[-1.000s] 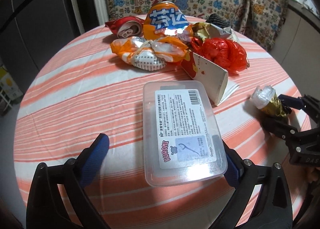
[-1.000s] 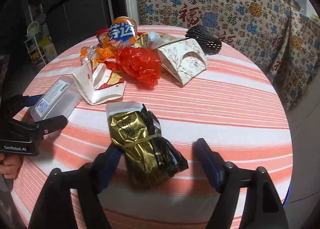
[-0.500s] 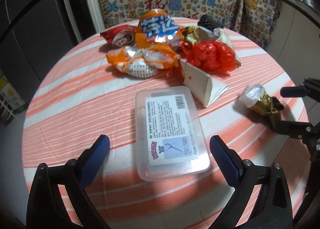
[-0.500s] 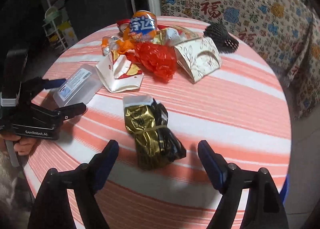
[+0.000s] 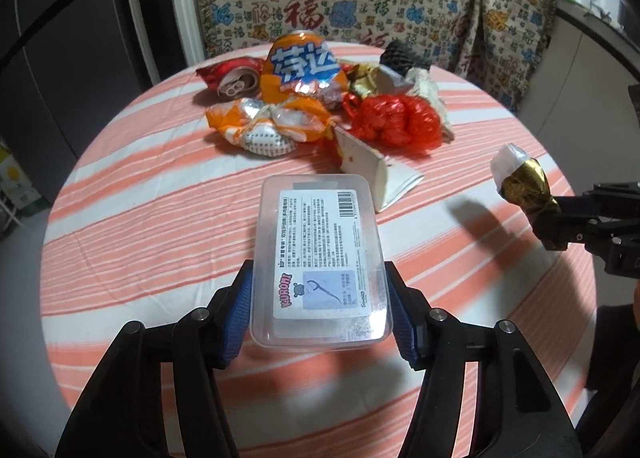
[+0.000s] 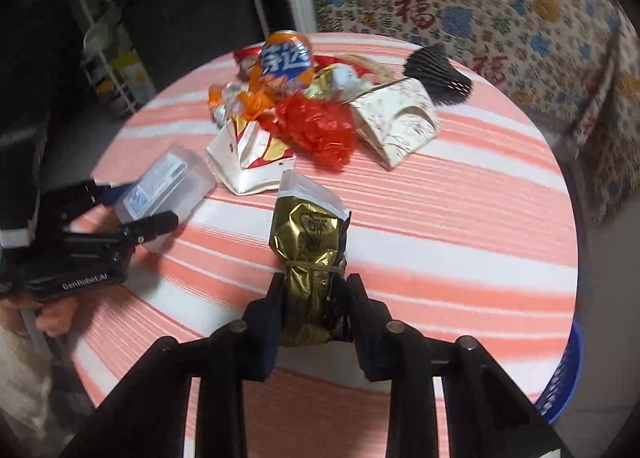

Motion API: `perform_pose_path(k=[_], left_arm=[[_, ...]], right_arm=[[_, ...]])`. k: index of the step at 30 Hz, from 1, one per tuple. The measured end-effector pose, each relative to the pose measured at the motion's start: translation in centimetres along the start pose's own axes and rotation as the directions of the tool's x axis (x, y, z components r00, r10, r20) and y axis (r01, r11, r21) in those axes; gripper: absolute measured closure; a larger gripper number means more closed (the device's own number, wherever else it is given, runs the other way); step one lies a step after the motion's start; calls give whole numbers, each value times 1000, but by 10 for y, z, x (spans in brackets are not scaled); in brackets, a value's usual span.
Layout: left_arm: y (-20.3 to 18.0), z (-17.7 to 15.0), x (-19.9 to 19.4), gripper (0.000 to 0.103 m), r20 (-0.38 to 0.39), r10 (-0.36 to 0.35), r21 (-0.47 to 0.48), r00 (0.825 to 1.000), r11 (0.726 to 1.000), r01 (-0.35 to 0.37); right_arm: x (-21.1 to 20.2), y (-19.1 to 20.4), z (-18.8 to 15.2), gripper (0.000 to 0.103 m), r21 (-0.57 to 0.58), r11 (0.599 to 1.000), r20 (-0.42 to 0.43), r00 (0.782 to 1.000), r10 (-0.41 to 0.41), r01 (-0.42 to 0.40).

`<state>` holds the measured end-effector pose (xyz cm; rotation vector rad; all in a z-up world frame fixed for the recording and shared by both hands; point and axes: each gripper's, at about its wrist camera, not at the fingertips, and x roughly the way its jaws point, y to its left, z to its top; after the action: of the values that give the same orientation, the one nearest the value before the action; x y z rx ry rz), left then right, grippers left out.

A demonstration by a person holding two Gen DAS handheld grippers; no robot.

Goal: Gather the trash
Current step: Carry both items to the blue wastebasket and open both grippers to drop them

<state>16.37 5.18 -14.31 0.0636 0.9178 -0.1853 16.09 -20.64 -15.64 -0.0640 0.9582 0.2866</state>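
On my feeds the round bench with its orange-and-white striped cloth (image 5: 152,217) carries a heap of trash at its far side: a crushed orange soda can (image 5: 302,65), a crumpled red plastic bag (image 5: 396,119), a white folded carton (image 6: 250,161). My left gripper (image 5: 320,310) is closing, pads against both sides of the clear rectangular plastic box with a white label (image 5: 320,254). My right gripper (image 6: 314,306) is closing too, squeezing the crinkled gold foil packet (image 6: 310,254).
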Motion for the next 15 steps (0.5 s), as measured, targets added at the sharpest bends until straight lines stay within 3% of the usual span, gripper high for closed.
perform_pose_path(k=[8, 15], left_arm=[[-56, 18, -30, 41, 55, -113, 46, 992, 993, 110], [-148, 49, -27, 41, 37, -282, 128, 959, 953, 276]], right_arm=[[-38, -41, -20, 73, 141, 987, 85, 995, 61, -73], [-85, -124, -53, 73, 318, 948, 147, 989, -24, -24]])
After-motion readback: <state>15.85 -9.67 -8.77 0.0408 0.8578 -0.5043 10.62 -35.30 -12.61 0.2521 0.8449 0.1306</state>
